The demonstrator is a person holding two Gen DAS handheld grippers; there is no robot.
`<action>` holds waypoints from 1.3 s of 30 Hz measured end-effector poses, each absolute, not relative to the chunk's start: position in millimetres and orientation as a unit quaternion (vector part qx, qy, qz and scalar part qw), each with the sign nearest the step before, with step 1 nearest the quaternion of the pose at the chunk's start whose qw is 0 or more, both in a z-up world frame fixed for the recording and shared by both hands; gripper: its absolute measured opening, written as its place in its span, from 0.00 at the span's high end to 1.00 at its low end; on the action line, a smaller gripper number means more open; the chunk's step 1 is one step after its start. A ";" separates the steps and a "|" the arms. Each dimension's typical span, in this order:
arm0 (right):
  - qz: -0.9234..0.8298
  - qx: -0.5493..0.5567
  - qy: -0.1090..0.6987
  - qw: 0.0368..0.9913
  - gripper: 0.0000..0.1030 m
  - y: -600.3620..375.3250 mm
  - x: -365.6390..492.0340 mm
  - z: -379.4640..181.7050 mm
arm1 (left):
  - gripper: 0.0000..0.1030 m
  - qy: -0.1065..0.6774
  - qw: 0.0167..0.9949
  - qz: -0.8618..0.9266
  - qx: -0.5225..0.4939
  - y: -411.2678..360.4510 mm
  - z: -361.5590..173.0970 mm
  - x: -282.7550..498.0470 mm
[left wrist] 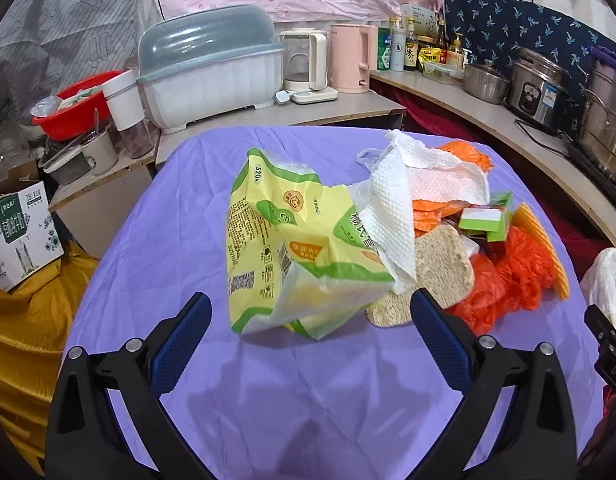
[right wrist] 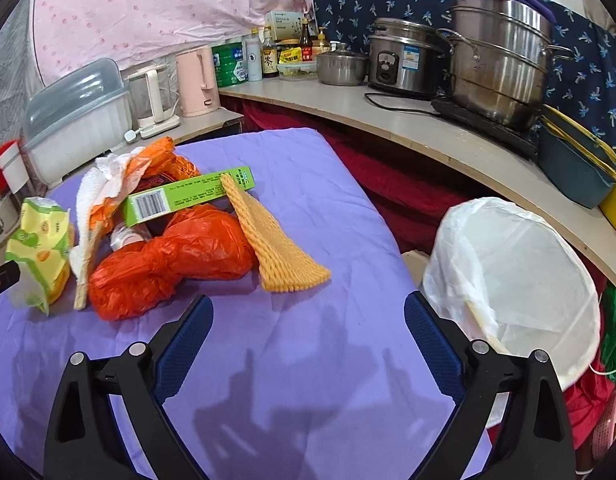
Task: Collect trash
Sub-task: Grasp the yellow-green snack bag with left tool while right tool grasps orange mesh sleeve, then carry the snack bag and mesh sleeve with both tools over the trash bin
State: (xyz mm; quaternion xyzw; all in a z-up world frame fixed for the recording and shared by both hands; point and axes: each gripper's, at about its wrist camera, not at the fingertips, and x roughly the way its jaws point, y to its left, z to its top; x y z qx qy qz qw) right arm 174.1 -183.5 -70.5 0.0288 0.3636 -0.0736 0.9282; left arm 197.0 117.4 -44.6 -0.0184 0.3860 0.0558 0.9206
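Observation:
A pile of trash lies on the purple tablecloth (left wrist: 156,240): a yellow-green food bag (left wrist: 284,256), a white paper towel (left wrist: 400,196), a beige sponge pad (left wrist: 436,272), a green box (right wrist: 188,198), a red-orange plastic bag (right wrist: 168,260) and a yellow foam net (right wrist: 280,248). My left gripper (left wrist: 310,316) is open, just in front of the yellow-green bag. My right gripper (right wrist: 308,316) is open and empty over bare cloth, below the foam net. A bin lined with a white bag (right wrist: 520,280) stands off the table's right edge.
A counter (right wrist: 408,120) curves along the right with steel pots (right wrist: 500,60), a rice cooker (right wrist: 404,60), bottles and a pink kettle (left wrist: 354,58). A covered dish rack (left wrist: 212,68) and red basin (left wrist: 74,104) stand at the back left. A carton (left wrist: 20,236) sits left.

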 end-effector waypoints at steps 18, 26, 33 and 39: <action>-0.055 0.000 0.406 0.912 0.48 -176.5 251.3 -108.1 | 0.53 0.404 0.914 0.012 -0.029 114.1 -60.4 228.7; -0.050 0.052 0.415 0.907 0.84 -198.2 237.2 -105.3 | 0.73 0.401 0.915 -0.003 -0.033 108.7 -50.5 215.2; -0.054 0.085 0.393 0.914 0.88 -215.3 200.2 -79.0 | 0.75 0.380 0.924 -0.018 -0.036 100.7 -25.4 181.4; -0.062 0.098 0.369 0.922 0.88 -226.5 155.9 -57.4 | 0.75 0.364 0.930 -0.040 -0.033 86.5 -4.3 146.2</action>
